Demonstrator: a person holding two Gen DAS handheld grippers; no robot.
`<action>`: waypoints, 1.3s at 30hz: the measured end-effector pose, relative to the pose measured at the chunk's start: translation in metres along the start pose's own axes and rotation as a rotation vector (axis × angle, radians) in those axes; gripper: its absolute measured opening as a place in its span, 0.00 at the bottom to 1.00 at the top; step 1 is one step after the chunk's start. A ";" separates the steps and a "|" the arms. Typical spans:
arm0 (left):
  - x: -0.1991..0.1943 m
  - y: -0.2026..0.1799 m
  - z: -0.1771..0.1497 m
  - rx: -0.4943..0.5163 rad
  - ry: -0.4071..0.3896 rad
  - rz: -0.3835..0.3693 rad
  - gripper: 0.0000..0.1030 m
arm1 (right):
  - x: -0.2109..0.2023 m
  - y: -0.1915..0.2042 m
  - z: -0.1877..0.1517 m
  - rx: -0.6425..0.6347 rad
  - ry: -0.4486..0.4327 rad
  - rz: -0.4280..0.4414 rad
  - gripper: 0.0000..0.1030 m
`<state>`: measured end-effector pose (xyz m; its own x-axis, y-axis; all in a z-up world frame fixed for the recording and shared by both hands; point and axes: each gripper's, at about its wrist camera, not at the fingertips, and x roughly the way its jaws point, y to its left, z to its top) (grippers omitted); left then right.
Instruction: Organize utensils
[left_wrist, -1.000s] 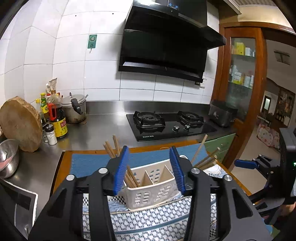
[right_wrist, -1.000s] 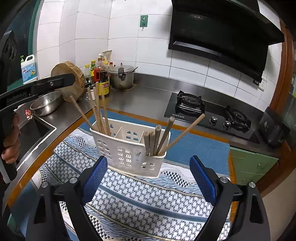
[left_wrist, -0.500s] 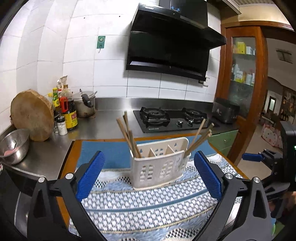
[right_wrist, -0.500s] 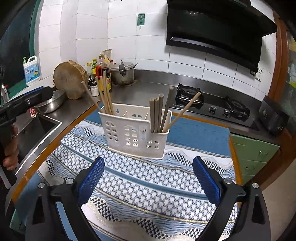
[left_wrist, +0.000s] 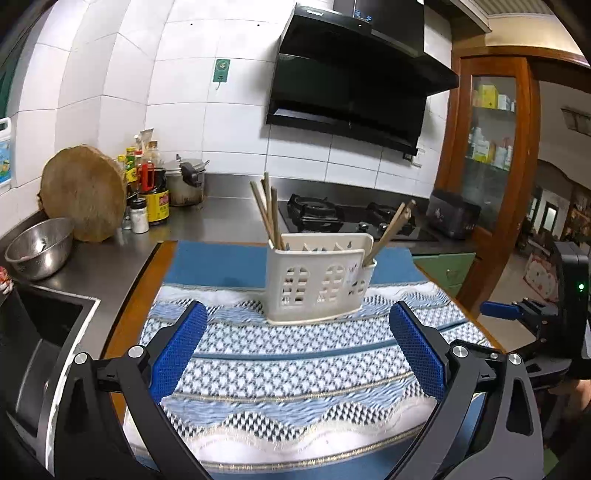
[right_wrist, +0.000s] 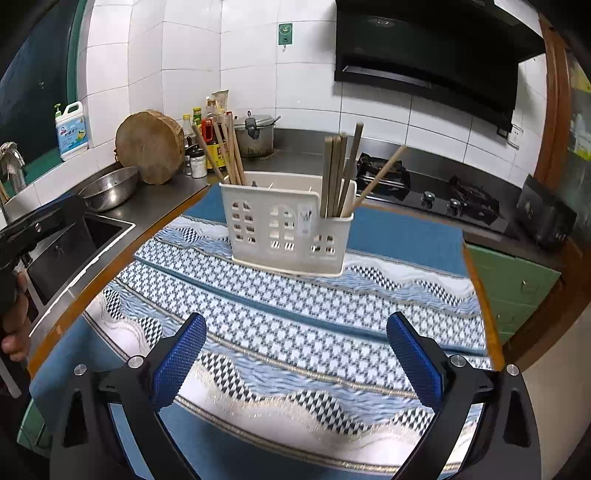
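1. The counter (left_wrist: 207, 218) is steel and runs along the white tiled wall, with a black range hood (left_wrist: 351, 77) at 12 o'clock in the left wrist view.
2. A patterned blue and white cloth (right_wrist: 295, 306) covers the near table; each camera sees it fill the lower half of its picture.
3. The gas stove (right_wrist: 428, 188) lies at 2 o'clock from the holder in the right wrist view.
4. A round wooden chopping block (left_wrist: 83, 192) leans on the wall at 9 o'clock, with a steel bowl (left_wrist: 38, 245) just beside it and bottles (left_wrist: 151, 188) and a pot (left_wrist: 184, 181) further right.
5. The white utensil holder (right_wrist: 288, 229) stands upright on the cloth, clear of both grippers.
6. The left gripper (left_wrist: 299, 347) is spread wide with nothing between its blue pads; it has just been opening, and the holder sits at 12 o'clock from it.
7. The right gripper (right_wrist: 295, 354) is likewise wide apart and empty, its jaws having just been widening a little.
8. Wooden chopsticks (right_wrist: 229, 151) stand in the holder's left compartment, and a second bunch (right_wrist: 338, 173) leans in its right compartment.
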<state>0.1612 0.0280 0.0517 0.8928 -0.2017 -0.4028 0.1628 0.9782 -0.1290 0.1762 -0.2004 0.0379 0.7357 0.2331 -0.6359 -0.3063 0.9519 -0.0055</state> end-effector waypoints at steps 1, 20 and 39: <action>-0.003 -0.001 -0.003 0.004 -0.001 0.008 0.95 | -0.001 0.000 -0.004 0.004 0.000 -0.005 0.92; -0.048 -0.012 -0.065 -0.019 0.023 0.078 0.95 | -0.032 0.012 -0.067 0.108 -0.005 -0.047 0.93; -0.081 -0.010 -0.100 -0.038 0.050 0.145 0.95 | -0.061 0.031 -0.103 0.156 -0.020 -0.062 0.93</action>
<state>0.0455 0.0294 -0.0053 0.8835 -0.0617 -0.4644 0.0170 0.9949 -0.0998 0.0597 -0.2059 -0.0033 0.7625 0.1749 -0.6230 -0.1635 0.9836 0.0760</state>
